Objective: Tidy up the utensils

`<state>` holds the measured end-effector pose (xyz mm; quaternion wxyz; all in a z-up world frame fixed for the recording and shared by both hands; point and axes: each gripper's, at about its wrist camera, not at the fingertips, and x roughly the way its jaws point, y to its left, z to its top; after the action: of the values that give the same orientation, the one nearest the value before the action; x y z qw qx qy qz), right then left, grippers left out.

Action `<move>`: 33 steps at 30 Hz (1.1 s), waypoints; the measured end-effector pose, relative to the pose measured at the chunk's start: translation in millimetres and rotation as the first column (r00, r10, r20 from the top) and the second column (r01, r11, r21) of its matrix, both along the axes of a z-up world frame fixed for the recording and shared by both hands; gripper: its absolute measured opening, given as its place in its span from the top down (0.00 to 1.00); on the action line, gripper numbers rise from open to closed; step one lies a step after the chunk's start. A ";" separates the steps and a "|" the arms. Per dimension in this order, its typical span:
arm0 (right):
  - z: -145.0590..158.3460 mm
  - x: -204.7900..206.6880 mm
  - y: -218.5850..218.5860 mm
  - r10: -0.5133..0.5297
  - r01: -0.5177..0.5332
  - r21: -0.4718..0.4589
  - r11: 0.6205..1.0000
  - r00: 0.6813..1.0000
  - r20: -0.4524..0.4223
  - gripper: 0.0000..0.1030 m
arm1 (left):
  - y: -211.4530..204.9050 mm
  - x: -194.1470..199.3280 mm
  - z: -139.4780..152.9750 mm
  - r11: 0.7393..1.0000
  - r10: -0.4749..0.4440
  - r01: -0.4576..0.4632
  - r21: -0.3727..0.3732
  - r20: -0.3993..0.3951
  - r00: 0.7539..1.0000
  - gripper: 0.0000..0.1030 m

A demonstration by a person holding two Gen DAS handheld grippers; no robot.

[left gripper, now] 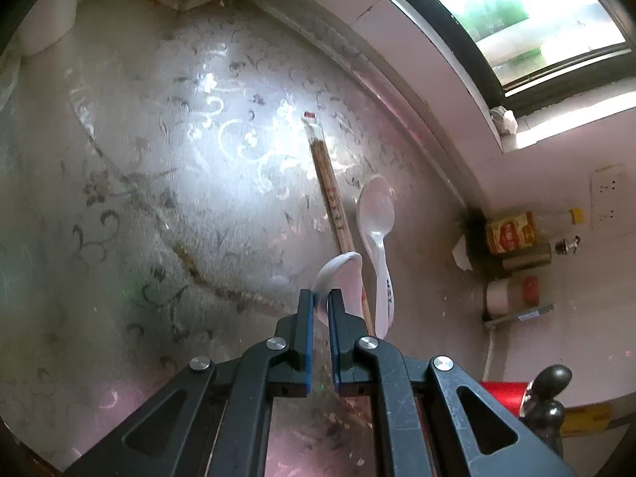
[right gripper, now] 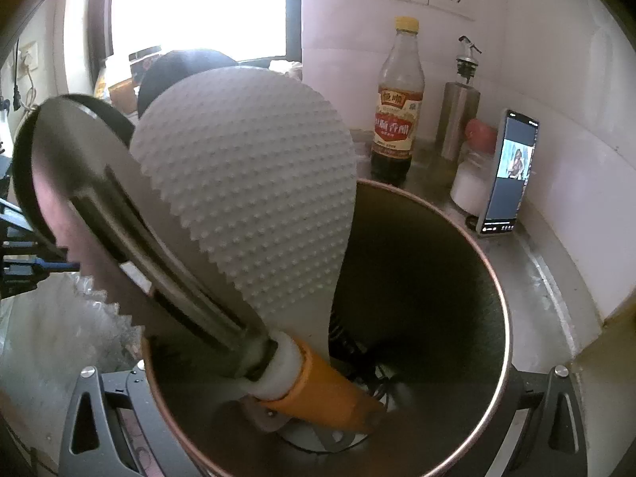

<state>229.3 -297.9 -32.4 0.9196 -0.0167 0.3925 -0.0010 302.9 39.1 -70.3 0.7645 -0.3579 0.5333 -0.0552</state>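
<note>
2 utensils, a plastic spoon [left gripper: 375, 234] and chopsticks [left gripper: 332, 194], lie lengthwise on the table [left gripper: 159, 198] just ahead of the left gripper [left gripper: 321, 302], clenched on a white spoon [left gripper: 338, 274]; right gripper's fingers hidden behind the holder [right gripper: 457, 318].

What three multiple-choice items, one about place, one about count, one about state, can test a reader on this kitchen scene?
1. Where does the dimpled white rice paddle stand?
A. in the metal pot
B. on the windowsill
C. beside the phone

2. How many white spoons show in the left wrist view?
A. one
B. two
C. four

3. What is the left claw doing?
A. hanging open
B. gripping chopsticks
C. shut on a white spoon

Answers: 1 A, its orange handle goes down inside the pot; 2 B, one is held, the other spoon lies by the chopsticks; 3 C, the spoon sits pinched between its fingers.
</note>
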 end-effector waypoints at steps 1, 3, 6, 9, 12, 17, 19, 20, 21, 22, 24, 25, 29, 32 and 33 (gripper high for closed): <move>-0.4 -0.1 0.2 0.001 -0.001 0.001 1.000 1.000 -0.002 0.00 | 0.3 -1.2 -2.6 1.000 0.002 -0.002 0.000 -0.009 1.000 0.93; -1.1 0.2 1.2 0.003 -0.003 0.004 1.000 1.000 -0.005 0.00 | -0.6 -3.1 -5.4 1.000 0.000 0.001 0.028 -0.022 1.000 0.93; -2.1 0.1 3.2 0.011 -0.011 0.004 1.000 1.000 -0.006 0.00 | -6.3 -3.6 -5.4 0.997 -0.030 0.032 0.073 -0.031 0.999 0.93; -3.5 -0.3 4.7 0.013 -0.013 0.002 1.000 1.000 -0.010 0.00 | -5.4 -5.3 -5.1 0.997 -0.029 0.031 0.064 -0.032 0.999 0.93; -3.3 -0.4 3.2 0.011 -0.011 0.002 1.000 1.000 -0.011 0.00 | -2.7 -7.1 -0.8 0.997 -0.034 0.036 0.062 -0.031 0.999 0.93; -3.2 -2.6 1.1 0.004 -0.004 0.003 1.000 1.000 -0.012 0.00 | 1.9 -12.3 7.0 0.996 -0.029 0.030 0.086 -0.020 0.999 0.93; -3.3 -2.5 -0.7 0.000 0.000 0.006 1.000 1.000 -0.012 0.00 | 2.1 -12.7 6.3 0.995 -0.027 0.029 0.091 -0.027 0.999 0.93; -3.7 -2.2 -0.9 -0.001 0.001 0.006 1.000 1.000 -0.012 0.00 | 1.9 -12.8 5.3 0.995 -0.024 0.026 0.093 -0.032 0.999 0.93; -3.9 -1.9 -1.0 -0.001 0.001 0.006 1.000 1.000 -0.013 0.00 | 2.3 -13.0 4.2 0.995 -0.019 0.022 0.095 -0.036 0.999 0.93; -3.6 -3.2 0.4 0.000 0.000 0.006 1.000 1.000 -0.012 0.00 | 3.5 -13.3 2.9 0.995 -0.012 0.016 0.094 -0.041 0.999 0.93; -3.5 -2.9 0.2 0.003 -0.003 0.005 1.000 1.000 -0.011 0.00 | 6.5 -14.1 0.5 0.996 -0.001 0.005 0.092 -0.051 0.999 0.93; -3.5 -2.8 0.2 0.004 -0.004 0.004 1.000 1.000 -0.011 0.00 | 8.0 -14.5 -0.5 0.996 0.005 0.001 0.094 -0.058 0.998 0.93; -4.4 -2.9 -1.1 0.000 0.000 0.005 1.000 1.000 -0.012 0.00 | 5.0 -15.0 -2.6 0.996 -0.007 0.013 0.091 -0.069 0.998 0.93; -4.5 -0.6 -2.3 0.000 0.000 0.006 1.000 1.000 -0.013 0.00 | -1.8 -13.1 -1.8 0.996 -0.025 0.031 0.088 -0.064 0.998 0.93; -4.5 -0.4 -2.2 0.001 -0.001 0.005 1.000 1.000 -0.013 0.00 | -2.9 -12.1 -2.4 0.995 -0.026 0.032 0.091 -0.066 0.998 0.93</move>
<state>228.9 -300.0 -36.9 0.9170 -0.0144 0.3986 0.0007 290.8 36.2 -72.7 0.7617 -0.3160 0.5648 -0.0302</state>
